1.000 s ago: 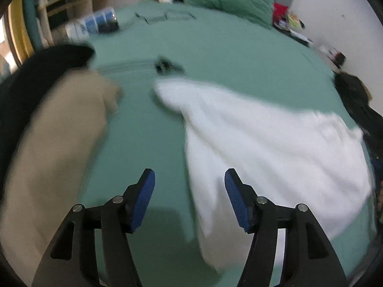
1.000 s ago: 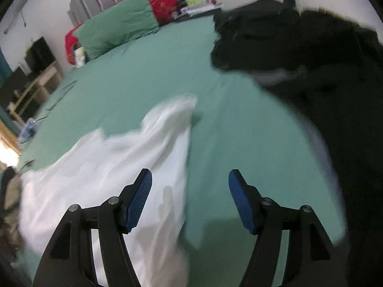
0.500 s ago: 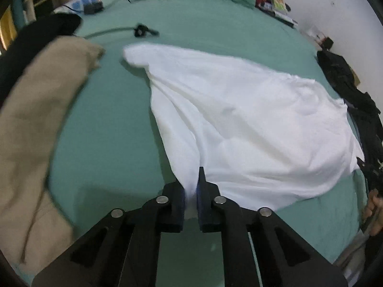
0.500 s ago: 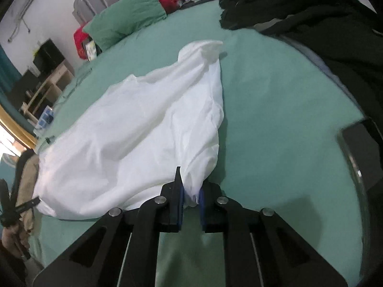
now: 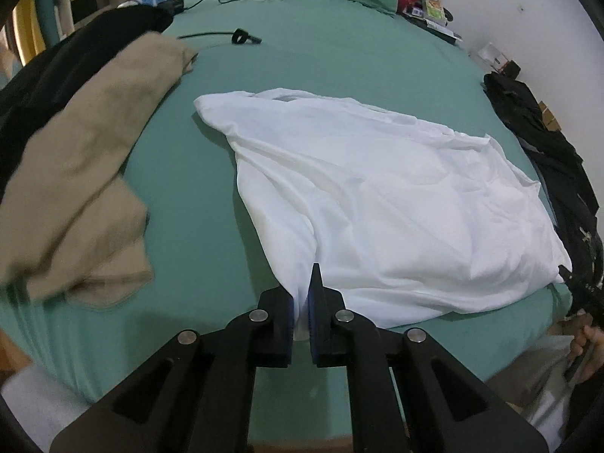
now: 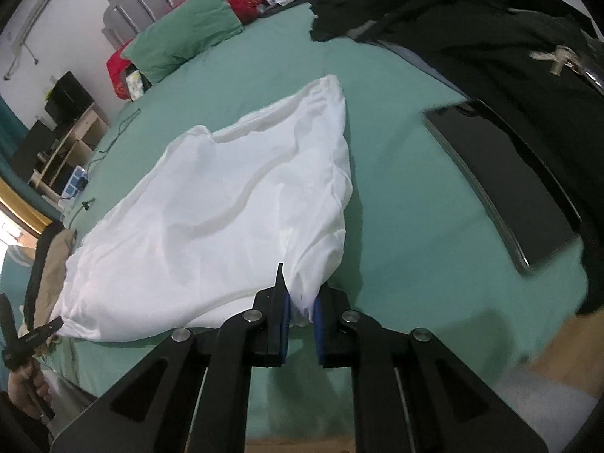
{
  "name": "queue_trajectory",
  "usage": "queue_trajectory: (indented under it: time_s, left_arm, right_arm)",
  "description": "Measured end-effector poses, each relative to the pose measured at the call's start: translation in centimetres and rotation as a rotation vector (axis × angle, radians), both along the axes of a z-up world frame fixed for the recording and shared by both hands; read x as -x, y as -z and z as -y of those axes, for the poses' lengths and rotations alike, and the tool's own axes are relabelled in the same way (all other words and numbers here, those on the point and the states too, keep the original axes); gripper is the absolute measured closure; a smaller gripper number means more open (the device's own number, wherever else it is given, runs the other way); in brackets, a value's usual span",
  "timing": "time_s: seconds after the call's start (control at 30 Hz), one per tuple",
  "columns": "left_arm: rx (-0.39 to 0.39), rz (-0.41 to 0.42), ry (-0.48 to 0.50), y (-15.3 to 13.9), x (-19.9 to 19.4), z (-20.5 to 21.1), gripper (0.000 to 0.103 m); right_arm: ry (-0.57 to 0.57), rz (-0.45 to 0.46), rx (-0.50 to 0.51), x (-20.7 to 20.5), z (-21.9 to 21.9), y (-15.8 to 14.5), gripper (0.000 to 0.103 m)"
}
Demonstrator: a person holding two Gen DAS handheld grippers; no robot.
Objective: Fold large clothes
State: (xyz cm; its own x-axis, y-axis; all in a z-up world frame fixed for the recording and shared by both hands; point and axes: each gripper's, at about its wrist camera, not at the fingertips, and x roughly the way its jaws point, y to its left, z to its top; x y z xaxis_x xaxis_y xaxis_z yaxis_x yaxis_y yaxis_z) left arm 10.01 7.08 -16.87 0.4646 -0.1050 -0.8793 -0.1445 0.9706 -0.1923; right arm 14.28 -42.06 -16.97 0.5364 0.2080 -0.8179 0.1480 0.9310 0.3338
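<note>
Both tools are clamped on cloth. Left gripper [image 5: 301,304] pinches one near corner of the white garment [image 5: 377,204], with fabric bunched between its blue pads. Right gripper [image 6: 301,311] pinches the opposite near corner in the same way, and a fold of white fabric sits between its pads.

Garment location: spread across the green bed [image 5: 332,60], near the front edge, with its far end pointing toward the green pillow [image 6: 181,43]. It lies roughly flat but heavily wrinkled, and one far corner is bunched.

Task progress, as a judgement: early stage. Both near corners are secured and the garment is laid out, but no fold is visible. Smoothing and every fold are left to do.

Pose: each gripper points steeply downward toward the bed edge, low over the mattress. In the right wrist view, the left gripper and the hand [image 6: 26,389] holding it appear at the far left, well apart from the right gripper, so the near edge is stretched between them.

Nearby items: a tan garment [image 5: 87,151], dark clothing [image 6: 490,26] and a black tablet [image 6: 506,177].
</note>
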Motion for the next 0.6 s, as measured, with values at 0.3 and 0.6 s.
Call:
queue_trajectory:
  time_s: [0.3,0.6]
  left_arm:
    - [0.051,-0.056,-0.044,1.3,2.0,-0.6,0.083]
    - [-0.045,0.098,-0.038,-3.2,-0.6,-0.6,0.058]
  right_arm:
    - [0.026,-0.056,0.108,0.3,0.2,0.4,0.075]
    - [0.042,0.169,0.247,-2.4,0.1,-4.9,0.06]
